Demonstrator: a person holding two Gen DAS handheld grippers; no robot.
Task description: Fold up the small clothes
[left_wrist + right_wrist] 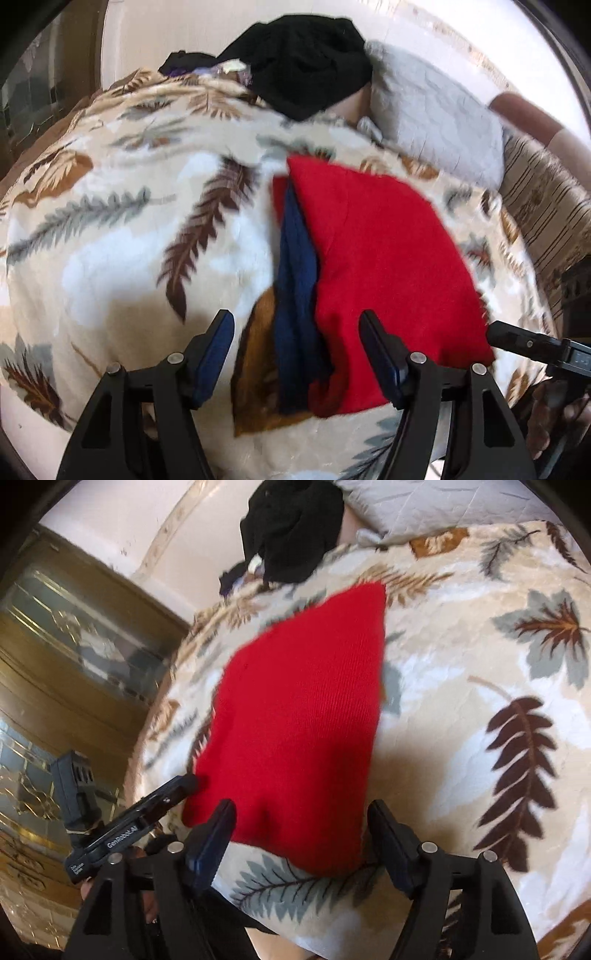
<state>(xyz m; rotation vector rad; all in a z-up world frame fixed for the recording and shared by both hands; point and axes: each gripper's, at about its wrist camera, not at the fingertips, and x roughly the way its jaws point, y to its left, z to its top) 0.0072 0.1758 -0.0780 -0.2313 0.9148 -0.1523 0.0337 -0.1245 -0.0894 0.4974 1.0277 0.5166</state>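
The left gripper (295,354) hovers with jaws spread and empty over the navy blue fabric strip (297,280) that peeks from the left edge of the red knitted garment (376,258), both lying on the leaf-patterned cream blanket (110,221). The right gripper (301,843), also spread and empty, straddles the garment's near edge. I judge that each should pinch a near corner and lift evenly, so the layers stay aligned.
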